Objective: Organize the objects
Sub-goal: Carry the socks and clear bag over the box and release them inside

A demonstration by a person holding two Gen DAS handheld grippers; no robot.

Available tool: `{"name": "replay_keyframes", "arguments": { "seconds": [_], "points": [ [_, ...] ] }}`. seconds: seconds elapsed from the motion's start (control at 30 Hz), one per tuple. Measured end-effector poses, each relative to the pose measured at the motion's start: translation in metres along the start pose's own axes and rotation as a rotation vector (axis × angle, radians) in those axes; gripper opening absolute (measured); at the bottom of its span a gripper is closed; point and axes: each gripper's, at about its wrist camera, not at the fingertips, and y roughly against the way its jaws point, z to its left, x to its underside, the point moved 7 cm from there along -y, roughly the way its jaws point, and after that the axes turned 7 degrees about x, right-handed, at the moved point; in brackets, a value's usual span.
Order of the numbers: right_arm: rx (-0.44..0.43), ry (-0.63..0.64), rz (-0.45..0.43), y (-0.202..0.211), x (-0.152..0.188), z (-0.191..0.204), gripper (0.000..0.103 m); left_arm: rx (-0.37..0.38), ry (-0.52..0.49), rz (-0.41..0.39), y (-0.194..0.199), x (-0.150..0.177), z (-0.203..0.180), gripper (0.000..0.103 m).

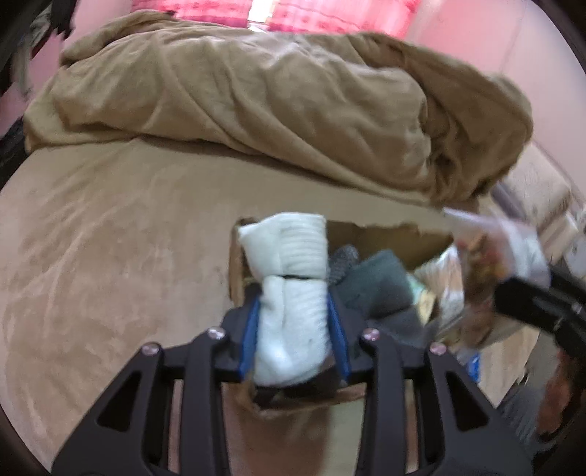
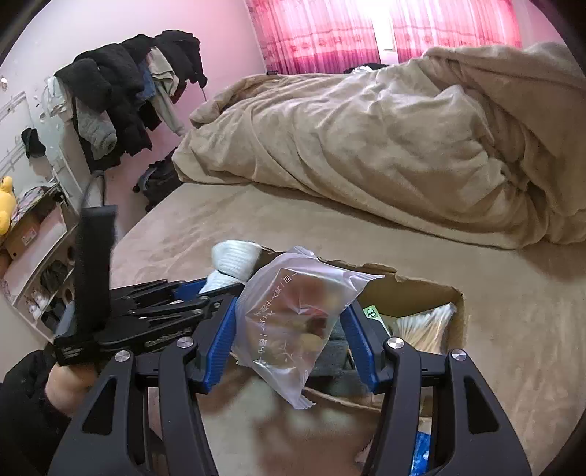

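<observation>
Left gripper (image 1: 293,322) is clamped tight on a bundle of white socks (image 1: 289,293), blue pads pressed to both sides of the roll, which juts out past the fingertips. It hangs right over the open cardboard box (image 2: 456,304) that sits on the tan bed sheet (image 1: 110,238). Down in the box, grey folded cloth (image 1: 377,289) lies just right of the socks, with pale packets further right (too blurred in the left wrist view to name).

Over to the right gripper (image 2: 293,329): its jaws are closed on a clear plastic snack bag (image 2: 293,318), printed characters on the film, brownish pieces inside, the bag tilted with one corner pointing down toward the near edge of the box. It too is held above the box, just right of the socks.

In the right wrist view a bundle of cotton swabs (image 2: 425,326) shows in the far right corner of the box. A rumpled beige duvet (image 2: 366,146) is heaped on the far side of the bed, pink curtains (image 2: 318,33) behind it, and dark clothes on a rack (image 2: 124,84) stand far left.
</observation>
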Motion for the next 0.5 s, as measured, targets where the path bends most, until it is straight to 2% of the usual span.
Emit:
{"name": "replay_keyframes", "arguments": {
  "seconds": [0.03, 0.1, 0.23, 0.3, 0.37, 0.43, 0.5],
  "points": [
    [-0.004, 0.002, 0.004, -0.002, 0.001, 0.000, 0.060, -0.029, -0.037, 0.004, -0.001, -0.001, -0.001, 0.037],
    [-0.006, 0.011, 0.010, -0.007, 0.001, 0.000, 0.060, 0.001, -0.039, 0.018, -0.001, -0.002, -0.003, 0.039],
    [-0.005, 0.009, 0.018, -0.014, 0.000, -0.001, 0.060, 0.014, -0.024, 0.024, 0.006, -0.002, -0.002, 0.039],
    [0.003, 0.016, 0.024, -0.019, 0.000, 0.000, 0.060, 0.032, -0.025, 0.009, 0.015, 0.000, -0.006, 0.046],
    [0.013, 0.012, 0.037, -0.027, 0.002, 0.000, 0.060, 0.039, -0.033, -0.007, 0.023, 0.001, -0.009, 0.058],
    [0.013, 0.009, 0.049, -0.033, 0.004, 0.002, 0.060, -0.001, -0.035, -0.037, 0.037, 0.001, -0.005, 0.068],
    [0.017, 0.022, 0.056, -0.040, 0.006, 0.007, 0.060, 0.014, -0.013, -0.066, 0.053, 0.002, -0.001, 0.070]
  ]
}}
